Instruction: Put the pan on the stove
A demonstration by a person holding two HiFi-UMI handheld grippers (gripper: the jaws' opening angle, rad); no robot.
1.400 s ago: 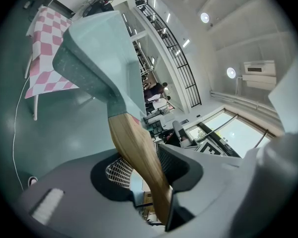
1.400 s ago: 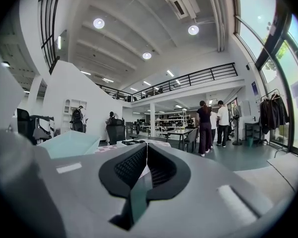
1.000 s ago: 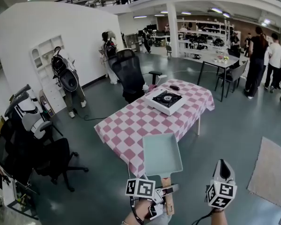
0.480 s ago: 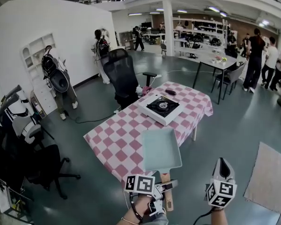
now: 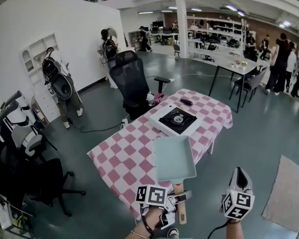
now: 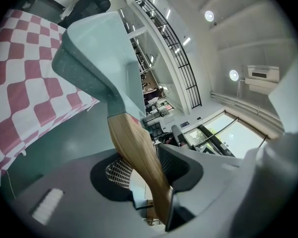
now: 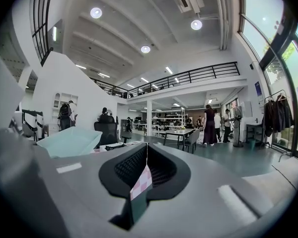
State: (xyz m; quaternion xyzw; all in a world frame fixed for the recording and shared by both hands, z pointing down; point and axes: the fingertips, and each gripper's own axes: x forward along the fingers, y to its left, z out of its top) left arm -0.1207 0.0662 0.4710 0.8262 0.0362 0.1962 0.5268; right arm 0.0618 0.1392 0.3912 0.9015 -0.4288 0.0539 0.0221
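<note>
left hand-held gripper (image 5: 181, 199) pinching pan (image 5: 174, 158) handle; right hand-held gripper (image 5: 239, 177) pressed together; stove (image 5: 177, 119) on table (image 5: 124, 153) ahead.

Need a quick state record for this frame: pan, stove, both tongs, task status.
pan: pale green, square pan, held in the air by the near edge of the table
left tongs: left tongs shut on the pan's wooden handle
right tongs: right tongs shut, empty, off to the right of the pan
stove: single-burner stove on the checked table, beyond the pan, nothing on it
task status: pan not yet on the stove
</note>
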